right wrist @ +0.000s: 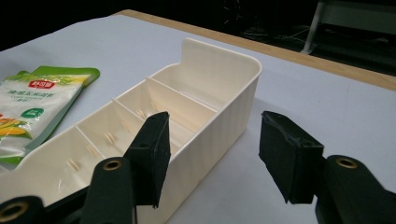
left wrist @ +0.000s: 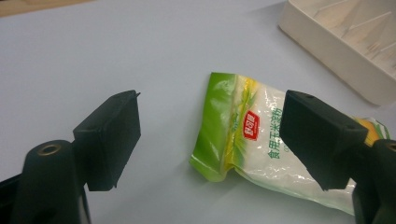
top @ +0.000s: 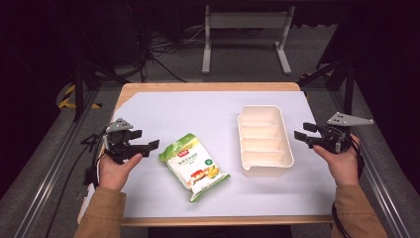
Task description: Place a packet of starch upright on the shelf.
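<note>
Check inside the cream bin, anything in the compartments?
The bin looks empty: thin dividers split it into compartments, and the floors that show are bare. In the right gripper view its near wall hides part of the closest compartment floor. The green bag lies outside, on the table.

The person wears tan sleeves; each black gripper carries a grey three-cornered plate, brass-ringed screws and a trailing black cable.
</note>
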The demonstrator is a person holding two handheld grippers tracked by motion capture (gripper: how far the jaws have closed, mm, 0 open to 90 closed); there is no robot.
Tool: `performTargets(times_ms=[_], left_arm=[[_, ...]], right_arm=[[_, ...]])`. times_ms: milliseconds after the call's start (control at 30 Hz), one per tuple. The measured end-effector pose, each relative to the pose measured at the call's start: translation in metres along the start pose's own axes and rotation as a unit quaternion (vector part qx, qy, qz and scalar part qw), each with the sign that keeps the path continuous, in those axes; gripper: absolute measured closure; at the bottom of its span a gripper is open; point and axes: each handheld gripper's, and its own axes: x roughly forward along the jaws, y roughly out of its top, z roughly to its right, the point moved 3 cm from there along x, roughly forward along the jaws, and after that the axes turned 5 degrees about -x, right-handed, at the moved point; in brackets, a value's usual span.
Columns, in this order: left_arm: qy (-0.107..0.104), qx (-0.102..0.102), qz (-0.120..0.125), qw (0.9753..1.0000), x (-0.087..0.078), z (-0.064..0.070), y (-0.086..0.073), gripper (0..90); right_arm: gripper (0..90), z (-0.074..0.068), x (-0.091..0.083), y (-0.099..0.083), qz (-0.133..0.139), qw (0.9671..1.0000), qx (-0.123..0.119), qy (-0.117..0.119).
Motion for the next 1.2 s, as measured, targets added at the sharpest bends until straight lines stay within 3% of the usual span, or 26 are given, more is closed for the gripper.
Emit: performTargets(times_ms=[267,533,867,1200], left_arm=[[-0.010,-0.007,-0.035,0.9993,0.018,0.000,-0.003,20.0],[-0.011,-0.014,-0.076,0.9969,0.040,-0.001,-0.009,18.4],[-0.016,-0.013,-0.105,0.9943,0.059,-0.001,-0.014,16.5],[-0.023,-0.014,-0.136,0.9904,0.074,0.002,-0.022,15.3]], right_arm=[[43.3,-0.001,-0.003,-0.003,-0.005,1.0000,0.003,-0.002],[44.4,0.000,-0.007,-0.006,-0.003,0.9999,0.004,-0.015],[44.4,-0.002,-0.008,-0.011,-0.010,0.9998,0.005,-0.019],[45.1,0.000,-0.013,-0.011,0.001,0.9995,0.006,-0.032]])
